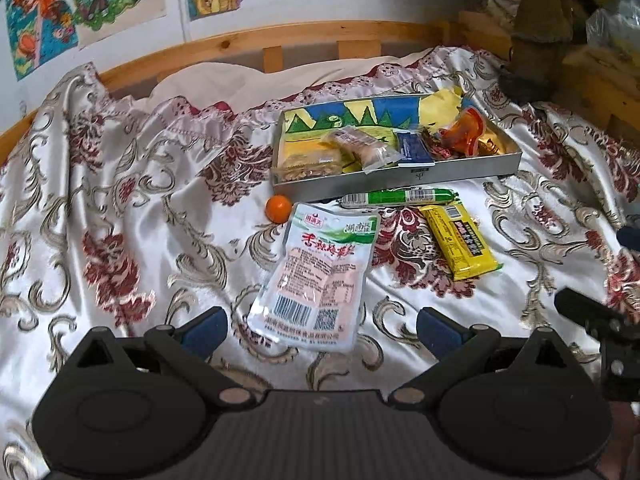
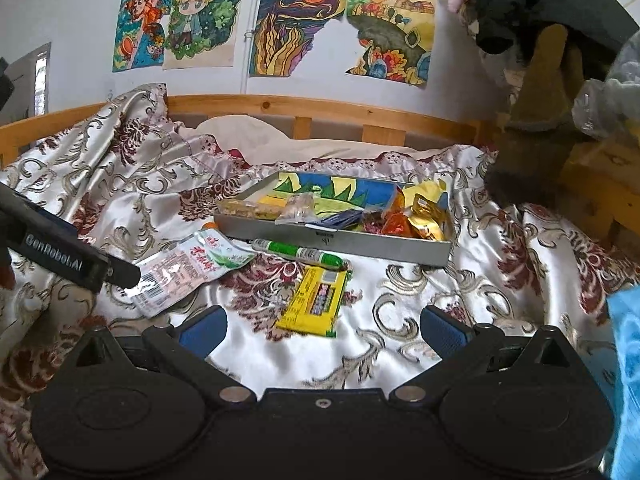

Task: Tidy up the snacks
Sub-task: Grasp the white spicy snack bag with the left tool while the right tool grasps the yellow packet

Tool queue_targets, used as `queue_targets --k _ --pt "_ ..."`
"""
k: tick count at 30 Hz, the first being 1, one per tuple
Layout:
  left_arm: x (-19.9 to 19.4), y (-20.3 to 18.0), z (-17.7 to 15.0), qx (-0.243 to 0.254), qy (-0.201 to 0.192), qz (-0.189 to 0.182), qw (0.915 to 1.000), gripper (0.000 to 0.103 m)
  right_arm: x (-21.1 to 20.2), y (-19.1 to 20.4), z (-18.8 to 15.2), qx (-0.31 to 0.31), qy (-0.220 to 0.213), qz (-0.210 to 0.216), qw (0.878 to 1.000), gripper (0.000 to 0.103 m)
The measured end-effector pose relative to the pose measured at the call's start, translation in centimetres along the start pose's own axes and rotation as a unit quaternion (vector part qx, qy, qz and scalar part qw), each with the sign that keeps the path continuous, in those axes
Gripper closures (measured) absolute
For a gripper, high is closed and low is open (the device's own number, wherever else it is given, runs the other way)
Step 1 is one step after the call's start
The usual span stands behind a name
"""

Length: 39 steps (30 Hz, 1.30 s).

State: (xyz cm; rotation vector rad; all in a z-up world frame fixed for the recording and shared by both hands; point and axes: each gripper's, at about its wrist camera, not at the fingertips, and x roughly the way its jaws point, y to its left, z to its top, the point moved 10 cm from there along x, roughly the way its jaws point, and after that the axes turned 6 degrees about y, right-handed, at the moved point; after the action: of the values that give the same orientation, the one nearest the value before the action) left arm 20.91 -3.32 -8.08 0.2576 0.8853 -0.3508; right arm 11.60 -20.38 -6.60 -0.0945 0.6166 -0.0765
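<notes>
Left gripper fingers wide, empty, white pouch between tips; right gripper fingers wide, empty, yellow bar just ahead; tray beyond.

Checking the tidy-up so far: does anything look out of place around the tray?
Yes. Four snacks lie outside the tray on the bedspread: a small orange ball by its corner, a green sausage stick along its front wall, a yellow bar, and a white pouch. Nothing looks spilled or torn.
</notes>
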Motion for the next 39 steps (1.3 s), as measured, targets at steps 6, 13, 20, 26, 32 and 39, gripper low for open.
queue_targets --k 6,13,20,26,32,39 --pt "3.4 0.6 0.9 0.014 0.012 0.009 0.9998 0.000 3.9 -0.3 1.3 0.017 0.018 0.007 1.000 0.001" --pt "6.4 1.0 1.6 0.025 0.013 0.015 0.9995 0.000 8.9 -0.4 1.8 0.040 0.059 0.015 0.997 0.001" --pt "8.6 1.0 2.1 0.059 0.005 0.033 0.9977 0.000 12.4 -0.7 1.5 0.043 0.088 0.007 0.995 0.001" --pt "10.2 0.5 2.3 0.054 0.019 0.005 0.9983 0.000 15.0 -1.2 1.2 0.061 0.118 0.008 0.991 0.001" --pt "11.2 0.5 2.4 0.068 0.025 0.010 0.9973 0.000 16.3 -1.8 0.8 0.089 0.136 0.014 0.987 0.001" --pt "12.7 0.8 1.9 0.068 0.048 0.022 0.9963 0.000 17.0 -0.7 0.2 0.082 0.139 0.030 0.986 0.001"
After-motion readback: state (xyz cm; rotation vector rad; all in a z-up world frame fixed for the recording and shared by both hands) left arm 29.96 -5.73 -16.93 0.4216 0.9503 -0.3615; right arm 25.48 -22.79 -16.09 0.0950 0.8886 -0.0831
